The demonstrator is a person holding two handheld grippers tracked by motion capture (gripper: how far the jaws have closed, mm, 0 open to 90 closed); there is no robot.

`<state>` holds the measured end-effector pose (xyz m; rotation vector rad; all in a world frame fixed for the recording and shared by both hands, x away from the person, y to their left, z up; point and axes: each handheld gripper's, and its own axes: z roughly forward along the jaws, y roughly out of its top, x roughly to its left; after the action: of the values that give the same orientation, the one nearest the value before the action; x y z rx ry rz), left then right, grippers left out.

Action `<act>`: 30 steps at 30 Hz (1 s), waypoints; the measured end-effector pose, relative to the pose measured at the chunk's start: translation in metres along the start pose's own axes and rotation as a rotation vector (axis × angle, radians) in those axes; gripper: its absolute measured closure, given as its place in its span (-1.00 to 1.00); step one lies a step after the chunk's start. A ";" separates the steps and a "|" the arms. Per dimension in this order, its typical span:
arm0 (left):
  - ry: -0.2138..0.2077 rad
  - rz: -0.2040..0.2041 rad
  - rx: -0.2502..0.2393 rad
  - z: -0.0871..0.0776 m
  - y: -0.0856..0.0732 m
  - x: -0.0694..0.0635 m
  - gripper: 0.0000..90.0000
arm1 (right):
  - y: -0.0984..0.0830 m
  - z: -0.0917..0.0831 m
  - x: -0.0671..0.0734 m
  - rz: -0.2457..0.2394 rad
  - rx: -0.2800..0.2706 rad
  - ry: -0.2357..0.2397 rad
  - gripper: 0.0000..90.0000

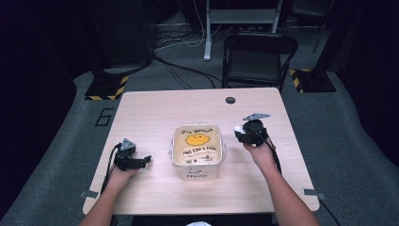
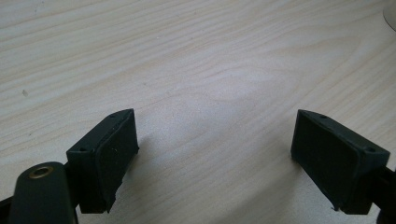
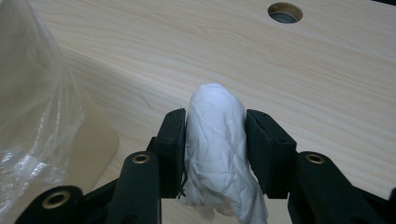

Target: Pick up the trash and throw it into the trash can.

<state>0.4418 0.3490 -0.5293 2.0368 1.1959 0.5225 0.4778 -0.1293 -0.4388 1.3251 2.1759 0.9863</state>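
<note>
While the left gripper (image 1: 141, 161) rests spread on the table (image 1: 155, 108), the right gripper (image 3: 215, 154) pinches a white wad (image 3: 217, 154) beside the lined bin (image 1: 196, 149); probably dropping it in comes next.

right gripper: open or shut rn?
Shut: the right gripper has both jaws pressed against a crumpled white tissue wad, held above the table.

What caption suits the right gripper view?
Right claw pinching a crumpled white tissue wad above the wooden table.
</note>
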 end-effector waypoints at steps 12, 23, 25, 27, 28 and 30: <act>0.001 0.001 0.000 0.000 0.000 0.000 -0.67 | 0.011 -0.024 0.002 -0.030 -0.016 0.039 0.29; 0.001 -0.002 0.000 0.000 0.000 0.000 -0.67 | 0.023 -0.041 0.010 -0.072 -0.041 0.062 0.29; 0.001 -0.001 -0.001 0.000 0.000 0.000 -0.67 | 0.024 -0.042 0.010 -0.072 -0.042 0.065 0.29; 0.001 -0.001 -0.001 0.000 0.000 0.000 -0.67 | 0.027 -0.047 0.012 -0.072 -0.051 0.072 0.29; 0.001 -0.001 -0.001 0.000 0.000 0.000 -0.67 | 0.027 -0.047 0.012 -0.072 -0.051 0.072 0.29; 0.001 0.002 0.000 0.000 0.000 0.000 -0.67 | 0.029 -0.052 0.014 -0.079 -0.062 0.077 0.29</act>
<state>0.4418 0.3490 -0.5294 2.0378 1.1951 0.5244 0.4547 -0.1270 -0.3817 1.1824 2.2170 1.0819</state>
